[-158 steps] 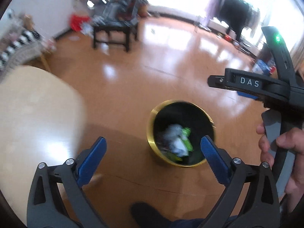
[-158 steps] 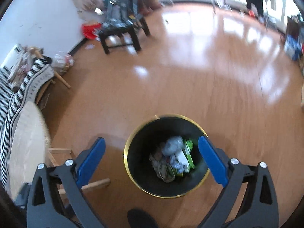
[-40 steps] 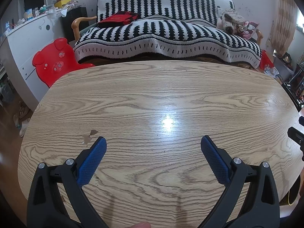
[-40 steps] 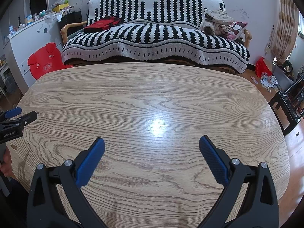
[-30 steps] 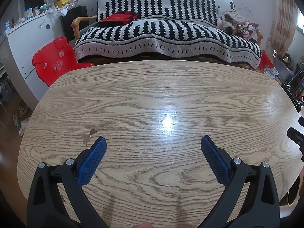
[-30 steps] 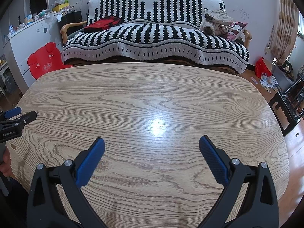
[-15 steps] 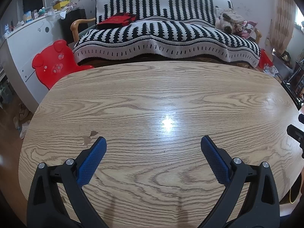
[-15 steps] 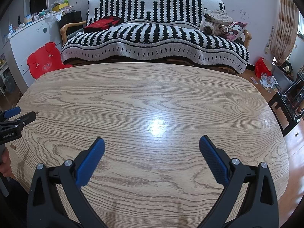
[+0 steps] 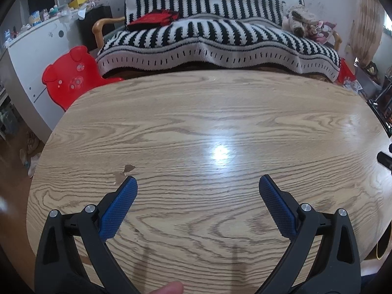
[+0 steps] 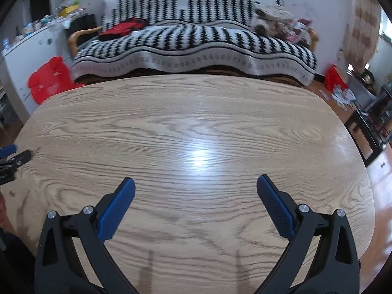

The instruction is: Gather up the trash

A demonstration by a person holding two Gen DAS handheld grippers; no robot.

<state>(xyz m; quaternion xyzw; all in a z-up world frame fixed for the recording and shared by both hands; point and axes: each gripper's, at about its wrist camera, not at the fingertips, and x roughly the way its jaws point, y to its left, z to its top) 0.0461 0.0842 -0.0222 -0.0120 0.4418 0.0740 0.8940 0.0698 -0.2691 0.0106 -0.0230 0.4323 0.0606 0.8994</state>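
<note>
Tabletop [image 9: 196, 122] has replaced the bin before your left gripper [image 9: 198, 188] and right gripper [image 10: 196, 191], both spread empty, so collecting looks finished.

The tabletop [image 9: 196, 127] lies before me; behind it stands the sofa [image 9: 215, 39], with a bear-shaped chair [image 9: 69, 78] at its left.

**What I cannot make out**

My right view is smeared: the striped sofa [image 10: 196, 36] and the clutter on the white cabinet [image 10: 31, 46] blur into patches. My left claw [image 10: 9, 158] is cut off at that view's left edge. In my left view a gold rim [image 9: 383, 245] barely peeks past the table [image 9: 196, 122]; the red cloth [image 9: 153, 18] stays unidentifiable.
</note>
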